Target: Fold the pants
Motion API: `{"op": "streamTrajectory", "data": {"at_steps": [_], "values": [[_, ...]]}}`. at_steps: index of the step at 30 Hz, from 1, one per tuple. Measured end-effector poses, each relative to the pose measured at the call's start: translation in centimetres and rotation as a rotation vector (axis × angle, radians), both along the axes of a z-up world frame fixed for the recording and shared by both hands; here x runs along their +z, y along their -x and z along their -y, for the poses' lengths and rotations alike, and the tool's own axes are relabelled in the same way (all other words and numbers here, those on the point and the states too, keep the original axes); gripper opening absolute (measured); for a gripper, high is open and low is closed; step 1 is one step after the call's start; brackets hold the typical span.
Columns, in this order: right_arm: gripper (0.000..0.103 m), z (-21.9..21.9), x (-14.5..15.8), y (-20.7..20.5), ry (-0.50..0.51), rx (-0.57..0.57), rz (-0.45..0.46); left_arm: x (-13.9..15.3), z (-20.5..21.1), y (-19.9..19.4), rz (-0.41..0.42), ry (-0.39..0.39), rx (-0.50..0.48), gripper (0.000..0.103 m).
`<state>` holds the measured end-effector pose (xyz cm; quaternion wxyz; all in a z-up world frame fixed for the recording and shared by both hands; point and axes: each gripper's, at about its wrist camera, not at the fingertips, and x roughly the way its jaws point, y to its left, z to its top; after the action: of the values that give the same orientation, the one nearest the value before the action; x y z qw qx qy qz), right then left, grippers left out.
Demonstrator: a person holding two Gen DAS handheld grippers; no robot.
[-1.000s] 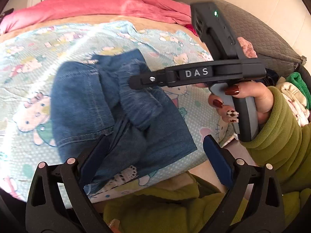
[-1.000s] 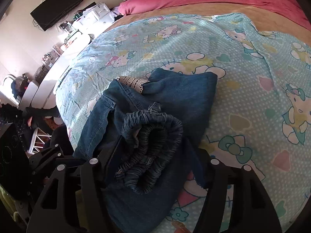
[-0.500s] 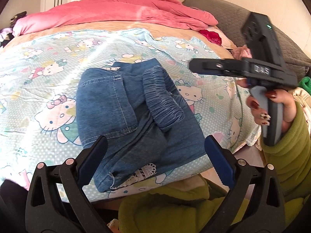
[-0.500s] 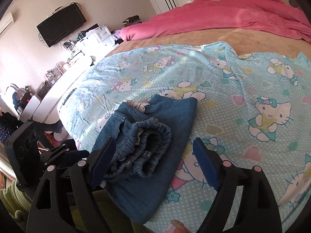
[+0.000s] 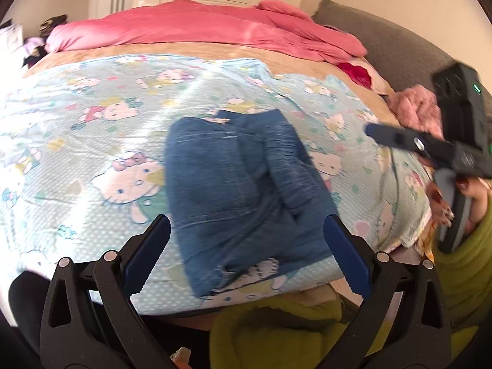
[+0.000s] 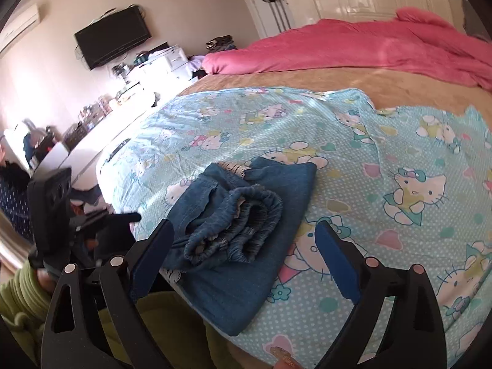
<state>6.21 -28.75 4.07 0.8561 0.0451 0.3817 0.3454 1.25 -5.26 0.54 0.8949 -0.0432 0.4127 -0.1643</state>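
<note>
- Pants (image 5: pixel 240 190): the blue denim pants lie folded into a compact bundle on the cartoon-cat bedsheet (image 5: pixel 101 141), near the bed's front edge and just in front of you. The gathered elastic waistband (image 6: pixel 243 224) sits rolled on top of the bundle, and a strip of lace trim (image 6: pixel 230 167) shows at its far end.
- Left gripper (image 5: pixel 246 252): your left gripper hangs above the near end of the pants, pointing down at them. Its jaws stand wide apart; the blue pads (image 5: pixel 147 252) touch nothing and grip nothing.
- Right gripper (image 6: pixel 244 258): your right gripper is raised over the near edge of the bundle, and its jaws are opening. The waistband appears between the fingers in the right wrist view, but the pads (image 6: pixel 336 264) are clear of the cloth.
- Hand (image 5: pixel 461 196): your right hand, in a green sleeve (image 5: pixel 467 264), grasps the tool's handle at the right of the left wrist view.
- Surroundings: a pink duvet (image 5: pixel 196 27) is heaped along the far side of the bed.
</note>
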Motion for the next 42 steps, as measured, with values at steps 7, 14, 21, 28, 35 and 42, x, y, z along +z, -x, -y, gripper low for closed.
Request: {"op": "streamTrajectory", "data": {"at_steps": [7, 14, 21, 28, 35, 42], "values": [[0.092, -3.8, -0.1, 5.7, 0.188, 0.183, 0.195, 0.1, -5.2, -2.4, -0.031, 0.046, 0.157, 0.093], [0.076, -10.7, -1.2, 9.6, 0.312, 0.461, 0.331, -0.8, -4.7, -5.2, -0.106, 0.110, 0.082, 0.051], [0.047, -16.4, -5.0, 8.5, 0.502, 0.594, 0.434, -3.1, -2.4, -8.5, -0.171, 0.065, 0.032, 0.051], [0.009, -16.3, -6.3, 8.0, 0.444, 0.688, 0.284, -5.1, -3.0, -9.5, -0.198, 0.081, 0.053, 0.053], [0.009, -15.2, -7.4, 7.1, 0.380, 0.611, 0.181, -4.8, -2.7, -9.2, -0.174, 0.064, 0.056, 0.054], [0.013, -12.7, -4.5, 7.7, 0.263, 0.568, 0.152, -2.8, -2.8, -7.8, -0.098, 0.019, 0.081, 0.059]]}}
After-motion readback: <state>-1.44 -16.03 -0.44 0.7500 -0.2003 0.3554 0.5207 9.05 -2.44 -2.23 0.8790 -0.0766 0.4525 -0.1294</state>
